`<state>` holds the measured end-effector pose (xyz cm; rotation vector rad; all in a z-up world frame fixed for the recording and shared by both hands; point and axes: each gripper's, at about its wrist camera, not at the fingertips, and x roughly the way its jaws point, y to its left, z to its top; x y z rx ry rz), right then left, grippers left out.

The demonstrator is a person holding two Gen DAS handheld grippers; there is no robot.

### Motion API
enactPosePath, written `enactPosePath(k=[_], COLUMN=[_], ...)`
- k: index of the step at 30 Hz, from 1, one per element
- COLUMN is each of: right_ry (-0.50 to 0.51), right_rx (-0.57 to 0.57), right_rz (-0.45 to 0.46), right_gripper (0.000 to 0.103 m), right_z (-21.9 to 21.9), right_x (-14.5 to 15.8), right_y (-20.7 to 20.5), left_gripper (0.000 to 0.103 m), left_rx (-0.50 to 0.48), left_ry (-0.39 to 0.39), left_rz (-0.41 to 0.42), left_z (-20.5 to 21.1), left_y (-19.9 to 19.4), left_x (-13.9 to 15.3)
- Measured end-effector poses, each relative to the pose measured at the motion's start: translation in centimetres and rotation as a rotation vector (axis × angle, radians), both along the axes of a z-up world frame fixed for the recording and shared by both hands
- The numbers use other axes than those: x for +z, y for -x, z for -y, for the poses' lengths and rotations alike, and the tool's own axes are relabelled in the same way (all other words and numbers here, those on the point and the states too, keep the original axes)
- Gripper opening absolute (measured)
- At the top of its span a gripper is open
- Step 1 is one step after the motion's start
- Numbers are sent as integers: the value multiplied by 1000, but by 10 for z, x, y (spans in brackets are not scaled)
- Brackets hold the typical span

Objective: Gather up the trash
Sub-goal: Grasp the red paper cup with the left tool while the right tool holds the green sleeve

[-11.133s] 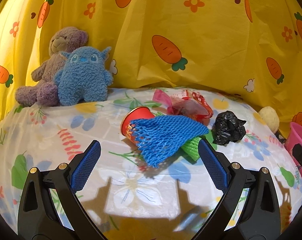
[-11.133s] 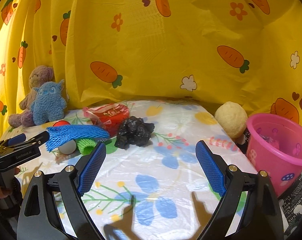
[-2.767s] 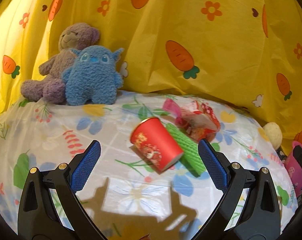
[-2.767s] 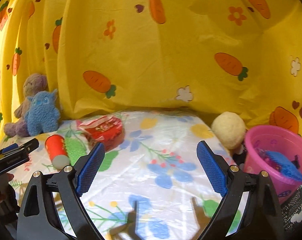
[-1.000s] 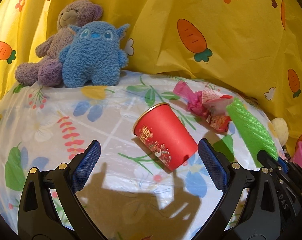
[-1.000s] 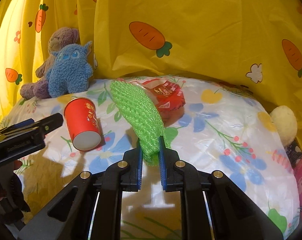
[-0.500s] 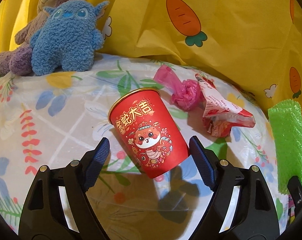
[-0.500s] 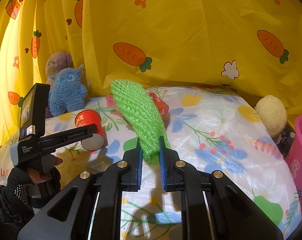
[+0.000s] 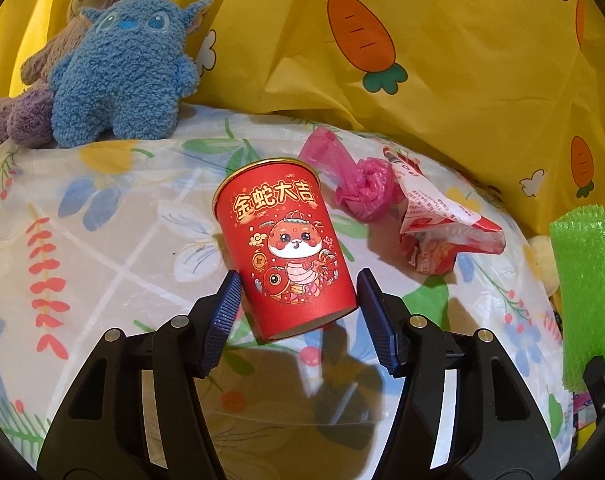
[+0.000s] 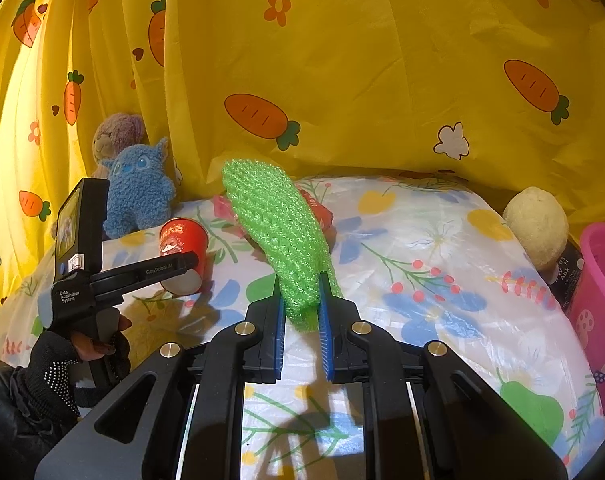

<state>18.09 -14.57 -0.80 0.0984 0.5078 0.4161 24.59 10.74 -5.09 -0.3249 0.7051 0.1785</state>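
A red paper cup [image 9: 286,248] lies on its side on the flowered table cover. My left gripper [image 9: 298,294] has a pad against each side of the cup's base. Behind the cup lie a crumpled pink bag [image 9: 362,190] and a red-and-white wrapper [image 9: 438,228]. My right gripper [image 10: 300,308] is shut on a green foam net [image 10: 278,224] and holds it above the table; the net also shows at the right edge of the left wrist view [image 9: 586,292]. The cup [image 10: 182,248] and the left gripper [image 10: 182,264] show in the right wrist view.
A pink bucket [image 10: 598,304] stands at the table's right edge with a blue net inside. A cream ball [image 10: 536,224] sits beside it. A blue plush [image 9: 118,72] and a purple bear [image 9: 30,92] sit at the back left. A yellow carrot-print curtain [image 10: 342,80] hangs behind.
My left gripper has moved forward and its jaws have narrowed onto the cup's base. My right gripper has moved right with the green net, away from the cup.
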Motion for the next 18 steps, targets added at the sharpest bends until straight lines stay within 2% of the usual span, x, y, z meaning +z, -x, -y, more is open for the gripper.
enactPosePath(k=[11, 18], right_ry=[-12, -27], right_rx=[-36, -73], right_rz=[24, 37], right_gripper=[16, 16], right_z=[12, 28], right_x=[9, 16], right_y=[12, 23], left_gripper=[56, 56], left_rx=[-19, -77], left_ry=[-126, -148], left_rz=[85, 152], left_z=[25, 50], left_y=[43, 69], left_x=[39, 60])
